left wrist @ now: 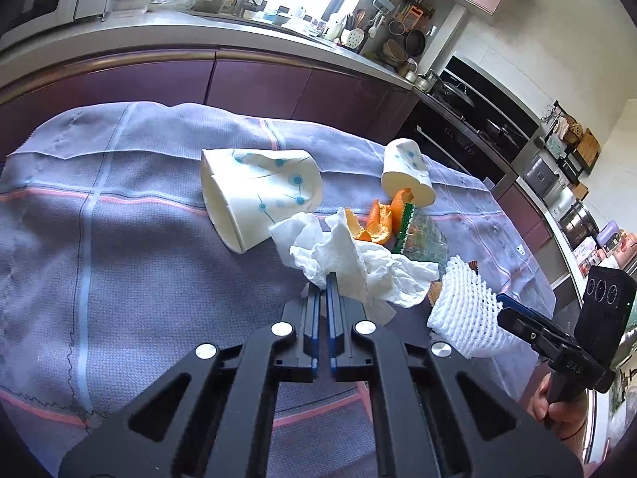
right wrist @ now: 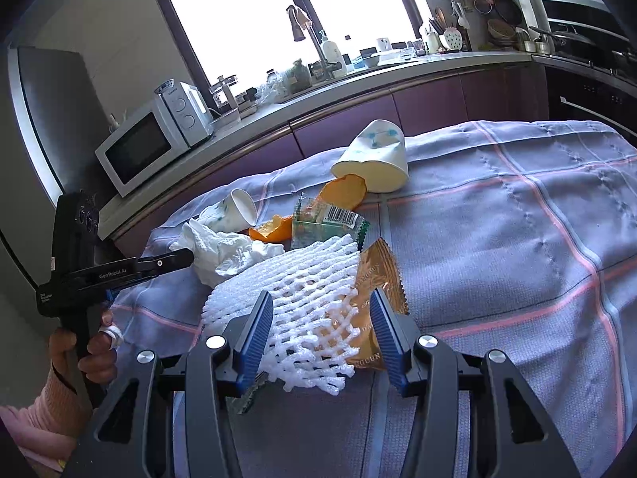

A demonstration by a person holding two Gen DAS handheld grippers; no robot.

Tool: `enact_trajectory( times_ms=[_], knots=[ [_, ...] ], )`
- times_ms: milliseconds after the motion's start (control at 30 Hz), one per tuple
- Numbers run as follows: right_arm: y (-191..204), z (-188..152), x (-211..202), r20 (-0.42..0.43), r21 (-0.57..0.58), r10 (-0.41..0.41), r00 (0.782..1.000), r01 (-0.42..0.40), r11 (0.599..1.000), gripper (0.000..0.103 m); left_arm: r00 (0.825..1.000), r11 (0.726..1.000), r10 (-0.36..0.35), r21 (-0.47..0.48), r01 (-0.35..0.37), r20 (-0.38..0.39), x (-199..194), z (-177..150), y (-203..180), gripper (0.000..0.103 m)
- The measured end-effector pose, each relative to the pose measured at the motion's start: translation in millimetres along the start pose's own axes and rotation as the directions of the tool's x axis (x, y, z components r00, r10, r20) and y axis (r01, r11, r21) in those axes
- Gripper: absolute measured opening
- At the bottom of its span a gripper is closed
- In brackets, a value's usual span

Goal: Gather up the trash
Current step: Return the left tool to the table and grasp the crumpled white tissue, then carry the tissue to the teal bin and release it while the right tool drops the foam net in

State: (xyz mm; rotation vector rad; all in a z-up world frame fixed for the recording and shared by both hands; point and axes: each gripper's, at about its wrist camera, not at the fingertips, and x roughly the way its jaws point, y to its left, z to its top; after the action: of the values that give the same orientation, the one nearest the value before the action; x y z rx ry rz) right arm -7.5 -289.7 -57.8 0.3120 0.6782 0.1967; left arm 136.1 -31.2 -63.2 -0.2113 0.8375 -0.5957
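The left gripper (left wrist: 326, 279) is clamped, seemingly on the crumpled tissue (left wrist: 358, 267); the right gripper (right wrist: 320, 314) straddles the foam net (right wrist: 294, 298), jaws apart.

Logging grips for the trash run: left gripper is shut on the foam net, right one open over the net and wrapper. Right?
Not quite. The left gripper is shut on the tissue, not the foam net, as the left wrist view shows. The rest holds.
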Motion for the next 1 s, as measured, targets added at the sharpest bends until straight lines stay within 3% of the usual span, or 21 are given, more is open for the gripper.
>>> enact_trajectory(
  times_ms=[167,300,467,1000],
  knots=[
    [4,-3,-3,-0.004,-0.011,0.038,0.999,-0.038,0.999,0.040,0.999,0.999,-0.004,0.048,0.002,0.049,-29,-6,-6,0.003],
    [11,-4,-4,-0.015,-0.025,0.067,0.998,-0.067,0.997,0.019,0.997,0.998,-0.013,0.059,0.009,0.078,-54,-10,-3,0.003],
    [13,-6,-4,-0.016,-0.024,0.088,0.996,-0.089,0.996,0.010,0.994,0.999,-0.013,0.052,0.007,0.108,-83,-16,8,0.003],
    [49,5,-21,0.035,-0.095,0.183,0.983,-0.179,0.979,0.003,0.985,0.999,0.010,0.048,-0.019,0.173,-138,-31,28,0.003]
  ],
)
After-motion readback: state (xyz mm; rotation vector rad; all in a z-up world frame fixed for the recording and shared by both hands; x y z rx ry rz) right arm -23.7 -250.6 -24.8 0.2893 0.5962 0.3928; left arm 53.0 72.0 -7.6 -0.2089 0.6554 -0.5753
